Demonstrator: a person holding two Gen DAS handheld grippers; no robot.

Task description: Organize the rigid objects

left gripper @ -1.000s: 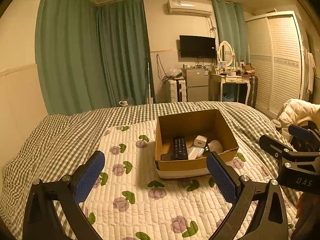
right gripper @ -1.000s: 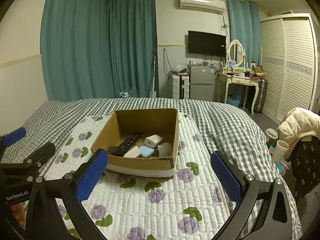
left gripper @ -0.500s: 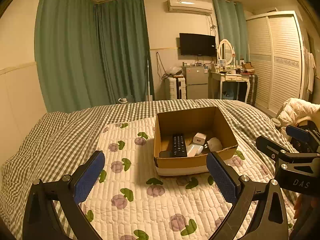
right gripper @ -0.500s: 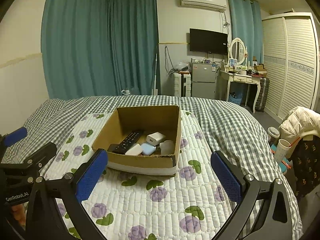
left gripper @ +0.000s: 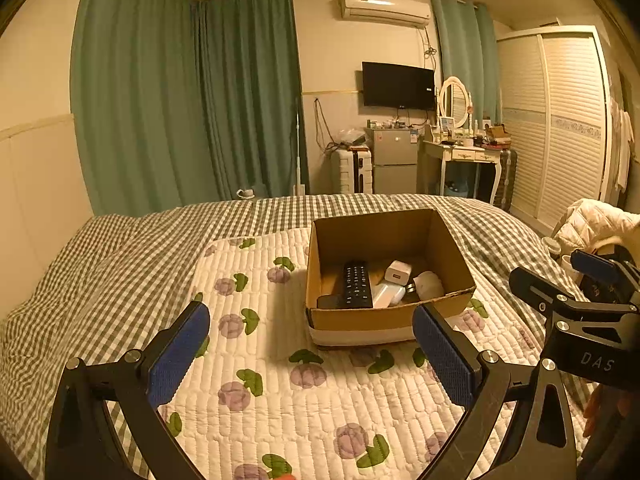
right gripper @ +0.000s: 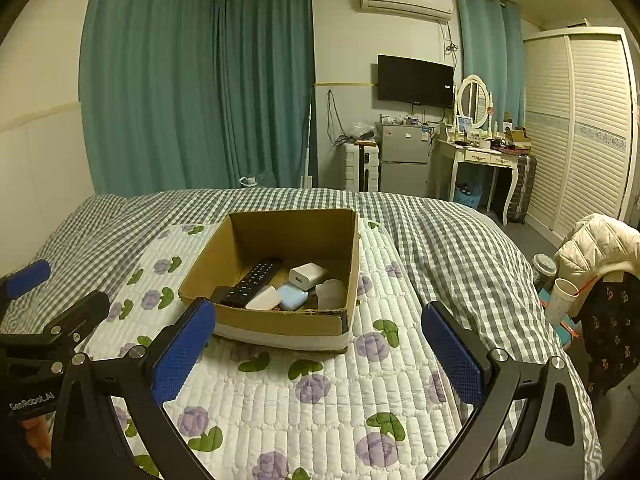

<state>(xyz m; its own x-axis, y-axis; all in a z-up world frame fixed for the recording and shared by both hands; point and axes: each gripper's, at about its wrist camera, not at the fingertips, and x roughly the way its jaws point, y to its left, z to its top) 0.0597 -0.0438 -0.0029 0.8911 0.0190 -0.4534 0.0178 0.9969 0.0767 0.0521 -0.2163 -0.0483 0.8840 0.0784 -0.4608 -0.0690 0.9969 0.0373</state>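
Note:
An open cardboard box [left gripper: 448, 248] [right gripper: 256, 322] sits on the flowered white quilt [left gripper: 280, 392] [right gripper: 320, 400] on the bed. Inside lie a black remote [left gripper: 356, 284] [right gripper: 256, 278], a white charger [left gripper: 398, 272] [right gripper: 306, 274], a white case [right gripper: 264, 299], a light blue case [right gripper: 292, 296] and a pale cup-like thing [right gripper: 331, 293]. My left gripper [left gripper: 310, 354] is open and empty, held back from the box's near side. My right gripper [right gripper: 318, 350] is open and empty, also short of the box. Each gripper shows at the edge of the other's view.
The bed has a grey checked cover [right gripper: 460, 248]. A chair with a white jacket [right gripper: 596, 240] and cups [right gripper: 560, 300] stands to the right. A wardrobe [right gripper: 580, 128], dressing table [right gripper: 476, 156], fridge [right gripper: 404, 160] and green curtains [right gripper: 200, 80] line the far wall.
Both grippers have drawn back and up a little from the box, which looks slightly smaller and farther. Both stay open and empty.

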